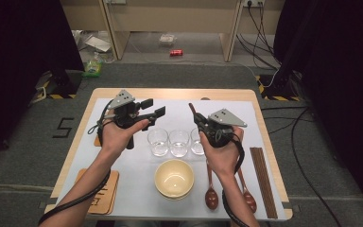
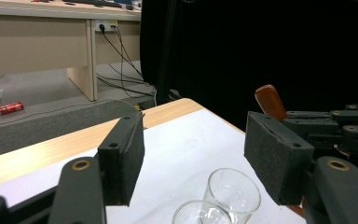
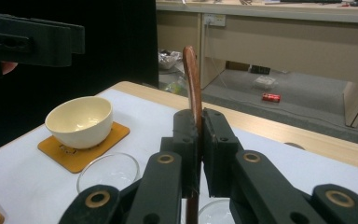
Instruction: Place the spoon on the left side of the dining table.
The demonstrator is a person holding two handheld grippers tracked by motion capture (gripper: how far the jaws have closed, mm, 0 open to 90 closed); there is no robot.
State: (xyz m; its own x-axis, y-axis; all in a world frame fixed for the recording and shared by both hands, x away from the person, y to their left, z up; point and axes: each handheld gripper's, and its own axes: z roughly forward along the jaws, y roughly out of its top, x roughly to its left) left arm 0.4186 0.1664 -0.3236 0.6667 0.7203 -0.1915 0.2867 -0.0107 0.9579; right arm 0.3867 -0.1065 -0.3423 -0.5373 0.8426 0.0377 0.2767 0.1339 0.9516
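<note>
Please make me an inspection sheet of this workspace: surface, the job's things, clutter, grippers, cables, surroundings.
Surface: wooden table under a white mat.
Job's things: wooden spoon upright in the right gripper; three glasses in a row.
Clutter: cream bowl, two spare spoons, chopsticks, coasters.
Grippers: left gripper open, empty; right gripper shut on the wooden spoon.
Cables: gripper cable along the forearm; floor cables.
Surroundings: red can, desk.

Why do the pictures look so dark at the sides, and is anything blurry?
High view: black curtains flank an evenly lit table, shadows soft. Left gripper view: near jaws slightly soft, the glasses show faint glints. Right gripper view: the wooden spoon is fairly sharp, the bowl brightly lit against darkness.
</note>
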